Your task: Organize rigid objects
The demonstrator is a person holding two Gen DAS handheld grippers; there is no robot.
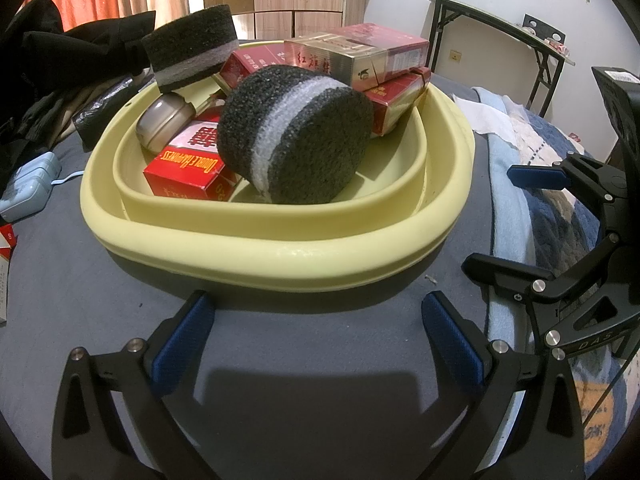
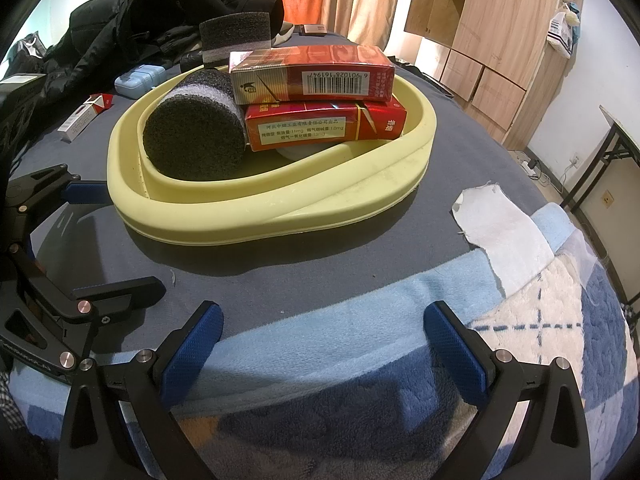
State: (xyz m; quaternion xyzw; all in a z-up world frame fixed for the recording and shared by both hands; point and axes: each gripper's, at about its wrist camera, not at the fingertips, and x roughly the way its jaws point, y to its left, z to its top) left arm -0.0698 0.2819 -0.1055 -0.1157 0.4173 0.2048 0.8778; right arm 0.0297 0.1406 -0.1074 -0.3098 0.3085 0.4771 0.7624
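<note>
Hovering wide open and empty, left gripper point(image 1: 318, 332) and right gripper point(image 2: 324, 340) facing yellow basin point(image 1: 280, 240) crowded with 2 sponges and cigarette packs for tidying

Round tin point(image 1: 166, 123) partly hidden behind sponge point(image 1: 294, 136) and red box point(image 1: 192, 172); white object point(image 2: 298, 152) under lower carton point(image 2: 324, 126) unidentifiable; red-white pack point(image 1: 6, 240) at bed's left edge cut off by frame.

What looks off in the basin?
The second sponge puck perches on the yellow basin rim's far edge, not inside. The gold-red box lies stacked on another box, above rim level. Both tongs are open, empty.
</note>
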